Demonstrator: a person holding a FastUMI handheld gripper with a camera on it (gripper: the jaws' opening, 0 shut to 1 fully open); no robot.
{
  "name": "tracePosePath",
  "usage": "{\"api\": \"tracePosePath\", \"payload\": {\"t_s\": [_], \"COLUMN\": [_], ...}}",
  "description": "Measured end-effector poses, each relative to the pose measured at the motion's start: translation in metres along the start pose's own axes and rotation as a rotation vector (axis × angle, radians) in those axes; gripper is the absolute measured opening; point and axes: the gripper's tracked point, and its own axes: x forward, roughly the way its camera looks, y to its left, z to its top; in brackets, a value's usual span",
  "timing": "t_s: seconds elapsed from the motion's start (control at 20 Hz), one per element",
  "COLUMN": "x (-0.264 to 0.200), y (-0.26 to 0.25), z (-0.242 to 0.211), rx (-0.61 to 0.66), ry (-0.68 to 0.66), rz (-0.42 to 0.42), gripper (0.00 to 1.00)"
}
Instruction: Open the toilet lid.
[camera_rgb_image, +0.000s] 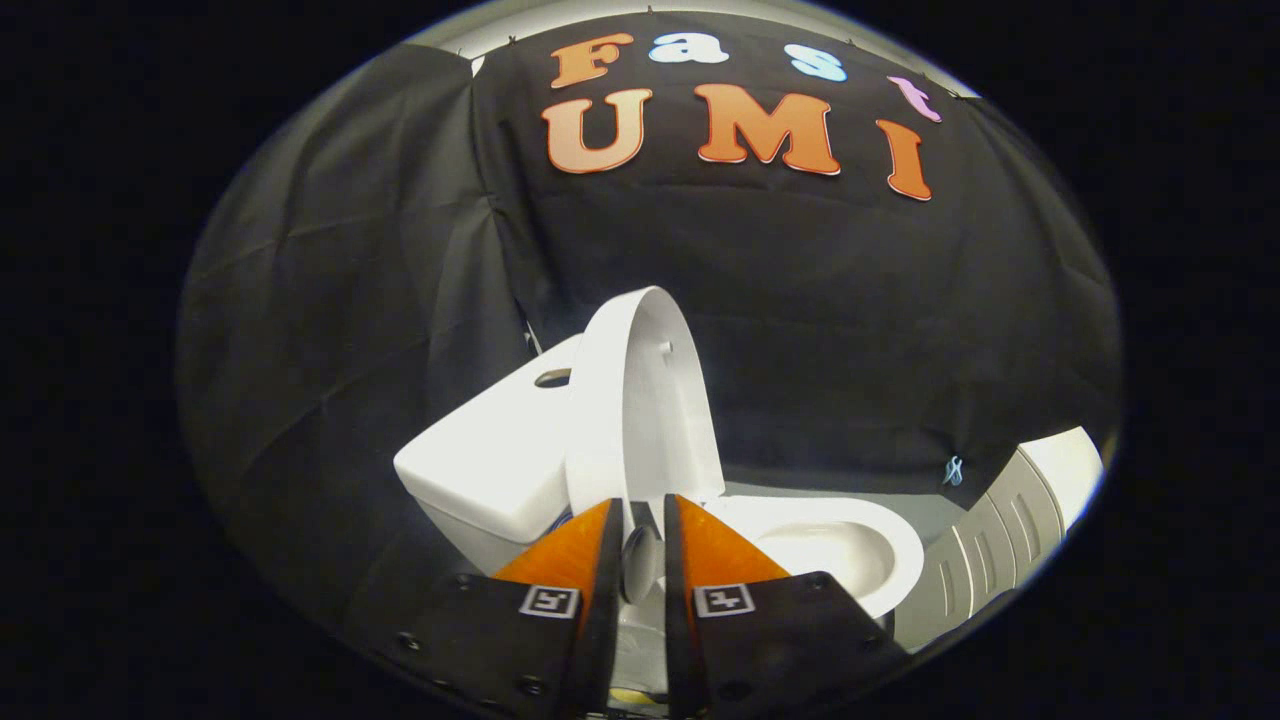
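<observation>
Toilet lid is seen raised near upright, leaned back toward the cistern, bowl exposed, so the task is judged essentially done. Gripper is held just below the lid's lower edge; fingers are set narrow, a slim gap between them, nothing visibly clamped.

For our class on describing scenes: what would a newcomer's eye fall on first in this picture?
First, the white toilet lid, standing raised just beyond the gripper, leaning back toward the tank. Next, the gripper's orange fingers, nearly together with a narrow gap, the lid's lower edge seen between them; whether the jaws press on it cannot be told. Beside the lid lies the open bowl.
</observation>
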Motion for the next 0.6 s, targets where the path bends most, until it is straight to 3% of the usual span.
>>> {"api": "tracePosePath", "payload": {"t_s": [0.05,0.1,0.2,0.45,0.6], "x": [-0.007,-0.009,-0.018,-0.043,-0.058], "y": [-0.008,-0.022,-0.049,-0.131,-0.196], "z": [0.012,0.023,0.046,0.099,0.116], "rx": [-0.011,-0.027,-0.038,0.048,0.071], "ry": [-0.034,-0.072,-0.147,-0.281,-0.319], "rz": [-0.007,-0.034,-0.073,-0.135,-0.194], "gripper": [0.36,0.56,0.68,0.83,0.83]}}
